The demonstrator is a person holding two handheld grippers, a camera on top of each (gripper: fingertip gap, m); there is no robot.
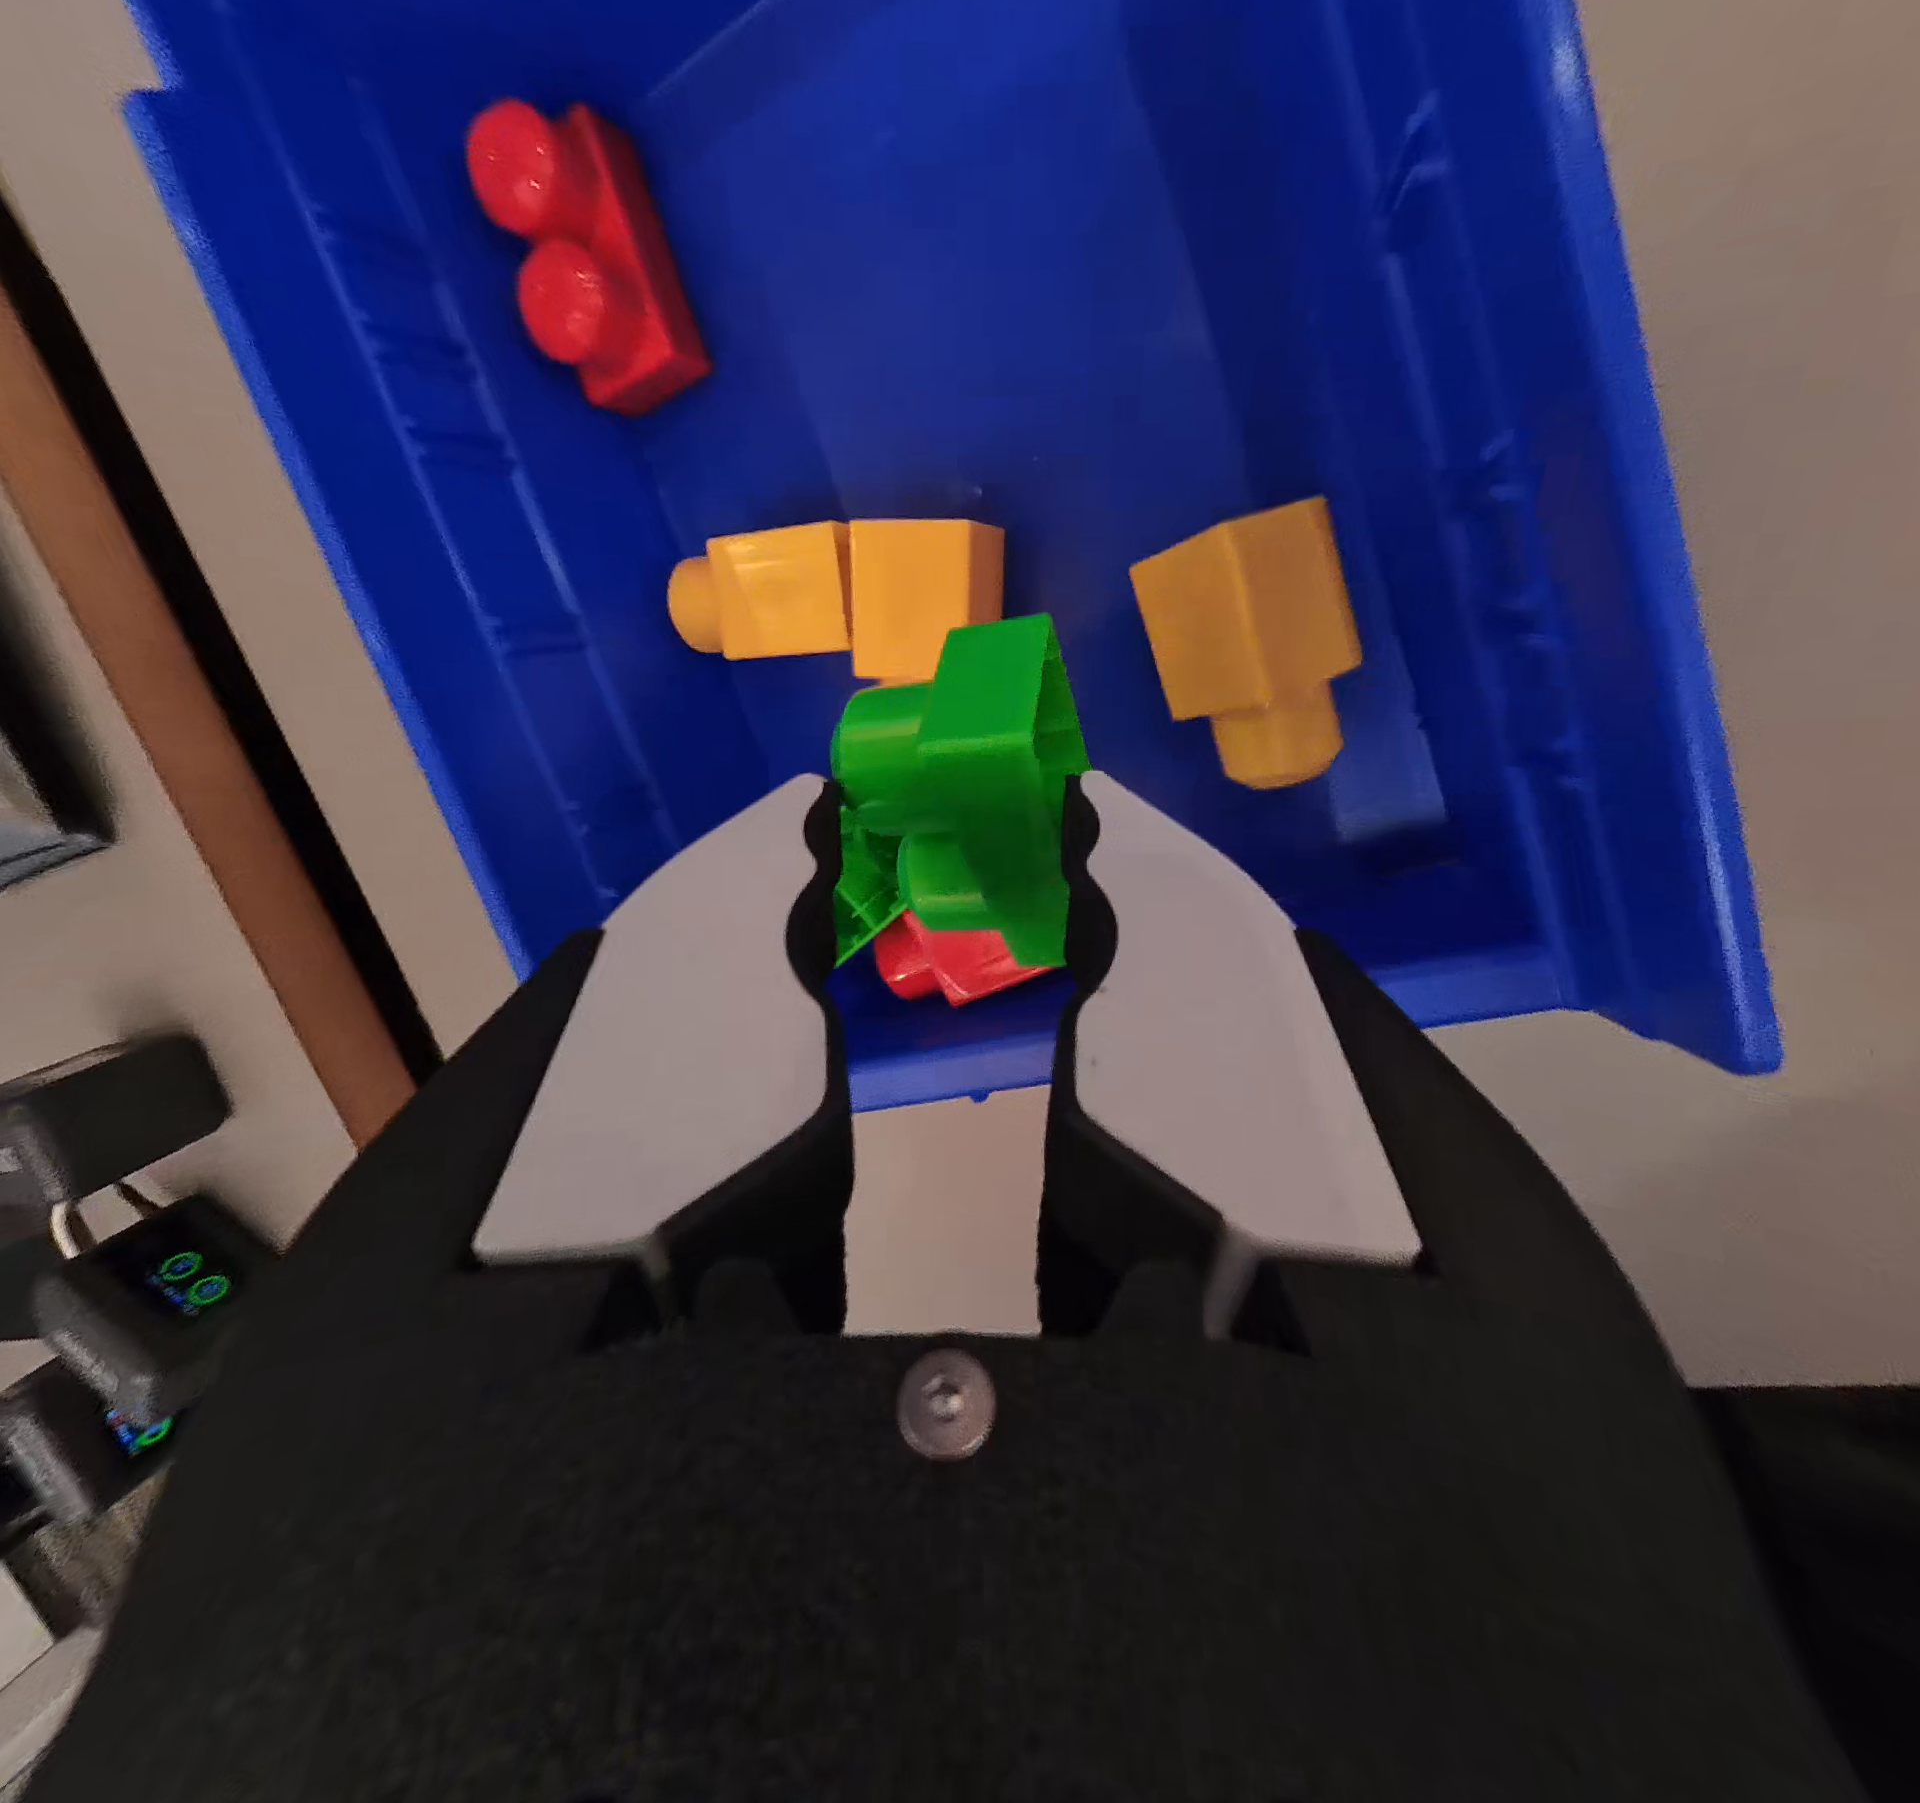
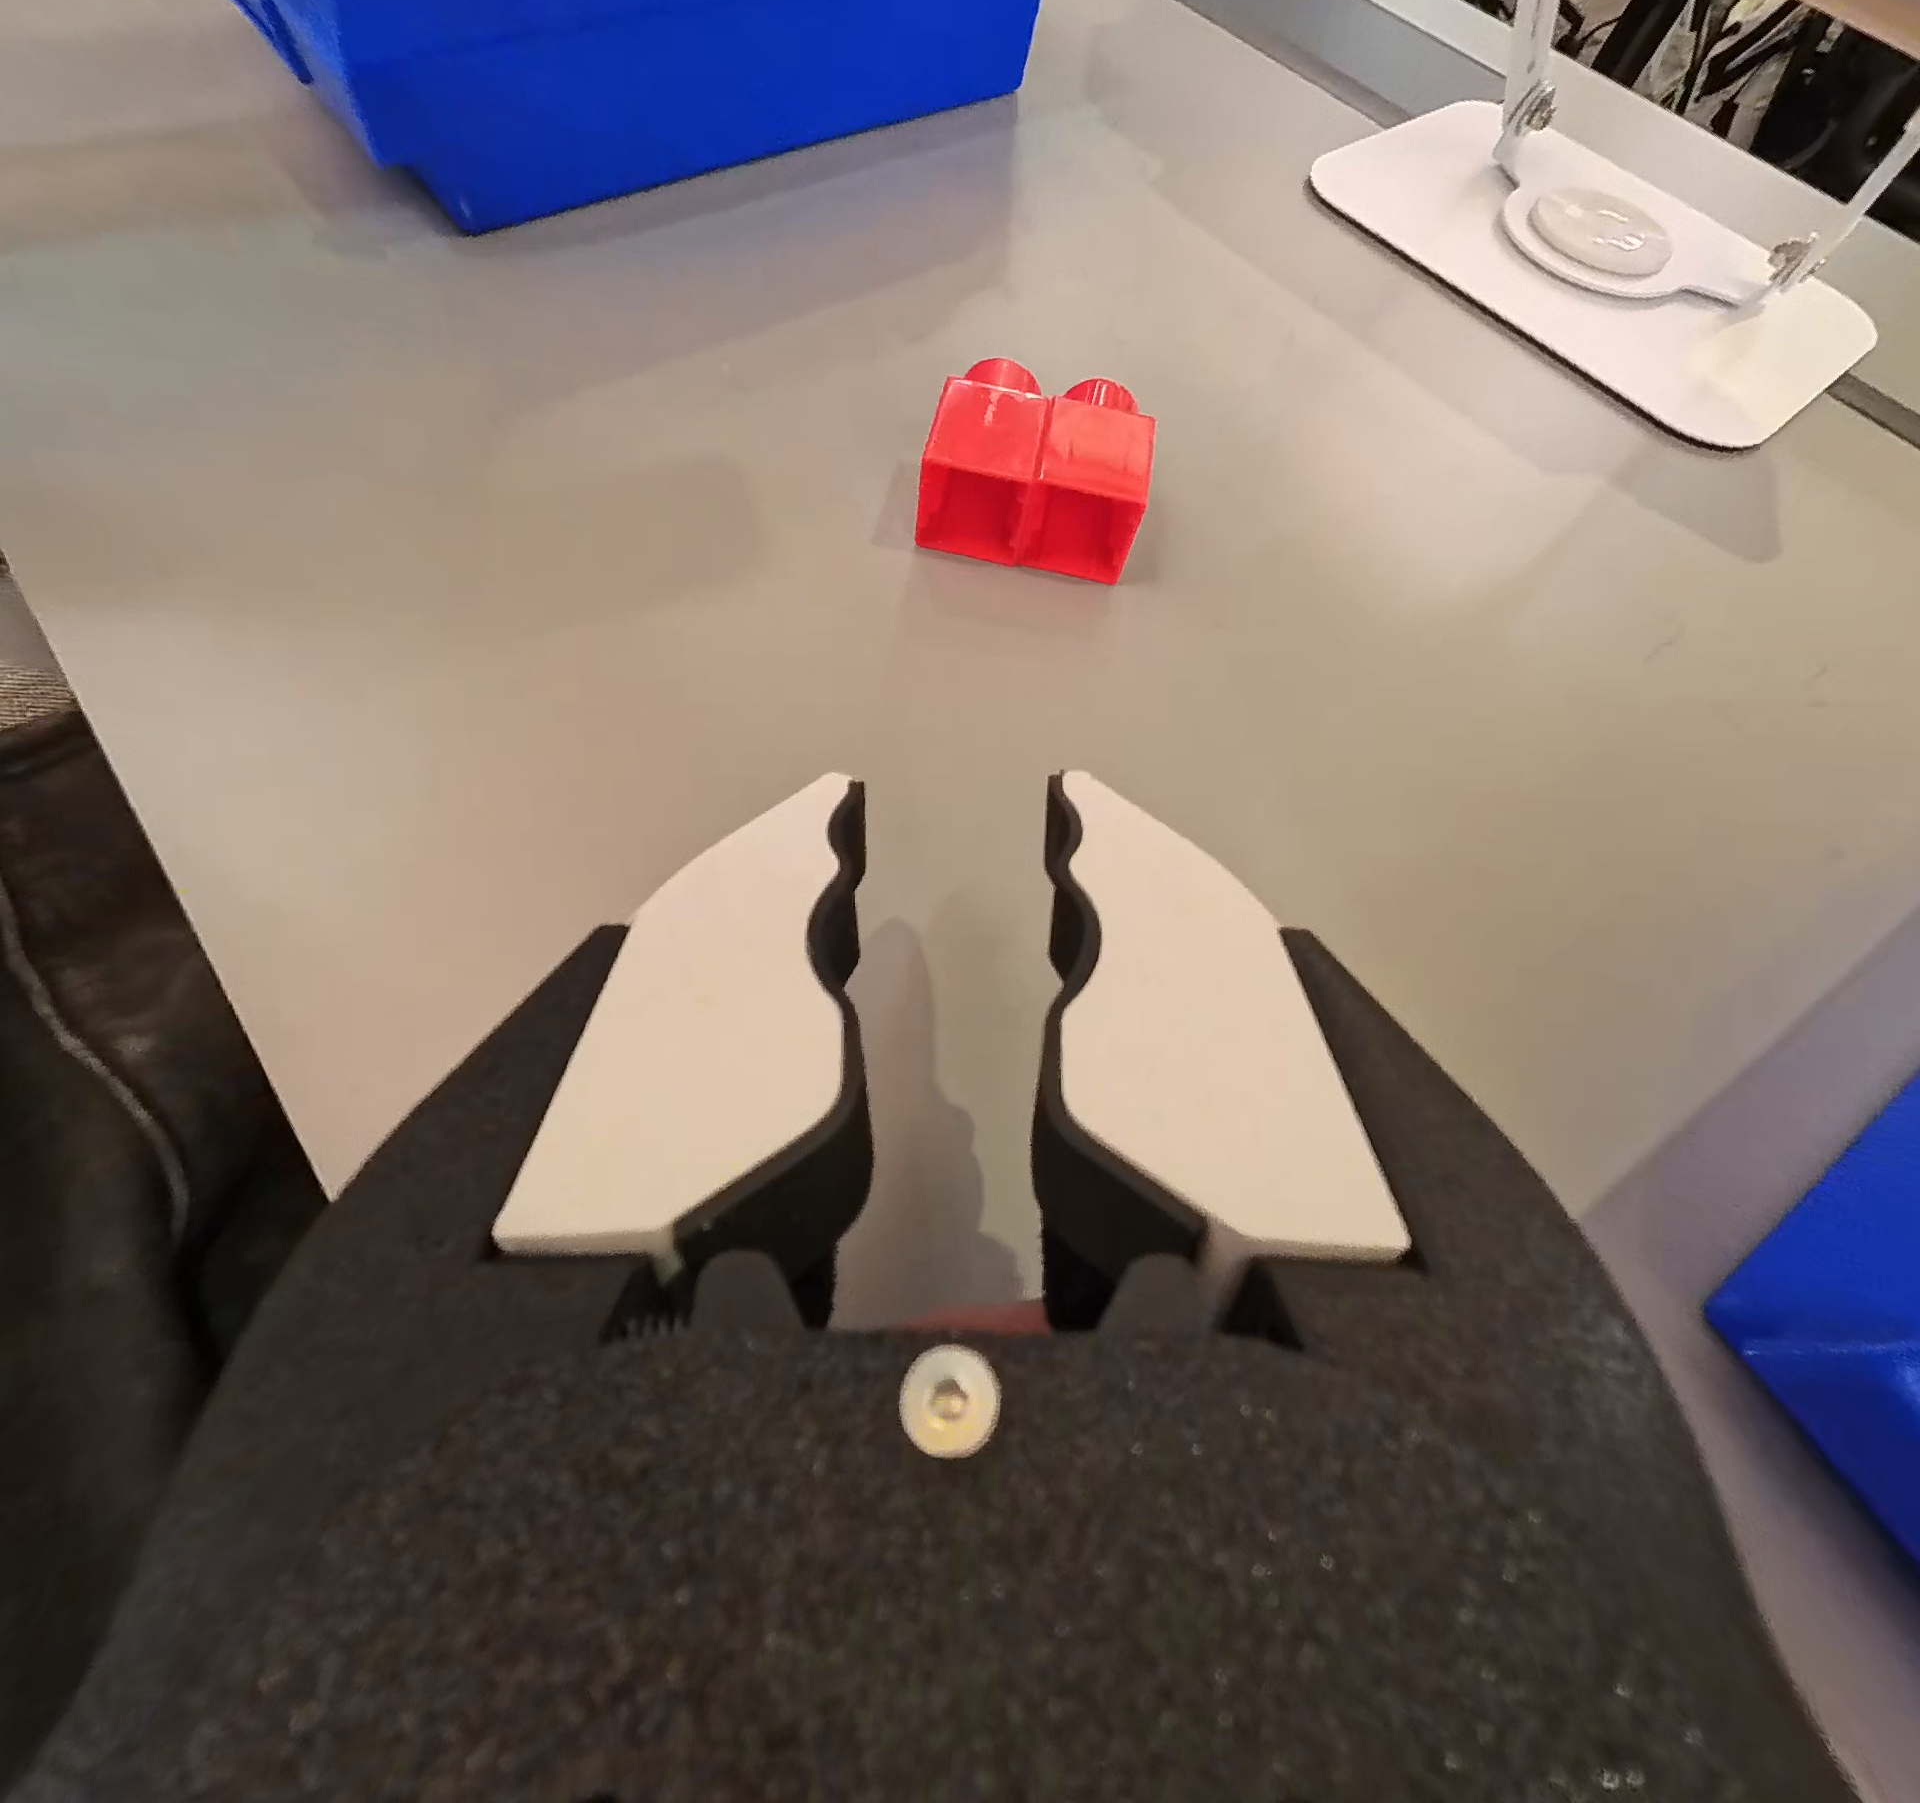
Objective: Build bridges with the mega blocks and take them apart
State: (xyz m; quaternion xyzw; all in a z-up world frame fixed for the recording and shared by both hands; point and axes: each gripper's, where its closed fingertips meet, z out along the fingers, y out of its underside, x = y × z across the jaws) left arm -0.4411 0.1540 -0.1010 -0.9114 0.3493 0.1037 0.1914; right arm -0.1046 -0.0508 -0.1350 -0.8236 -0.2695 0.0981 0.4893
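My left gripper (image 1: 945,803) is shut on a green two-stud block (image 1: 987,745) and holds it over the near end of the blue bin (image 1: 1621,506). In the bin lie a red two-stud block (image 1: 592,257), two orange blocks joined at an angle (image 1: 842,590), a single orange block (image 1: 1247,631), and a red block (image 1: 966,964) partly hidden under the green one. My right gripper (image 2: 954,797) is open and empty, low over the grey table (image 2: 468,527). A red two-stud block (image 2: 1034,486) lies on its side ahead of it, hollow underside toward me.
The blue bin (image 2: 675,39) stands at the table's far left in the right wrist view. A white stand with a flat base (image 2: 1600,267) is at the far right. Another blue object (image 2: 1839,1338) sits at the near right edge. Small devices with lit screens (image 1: 182,1280) are at lower left. The left gripper's tips are roughly 40 cm from the right gripper's. Between my left fingertips and the angle (image 1: 842,590) there is roughly 8 cm.
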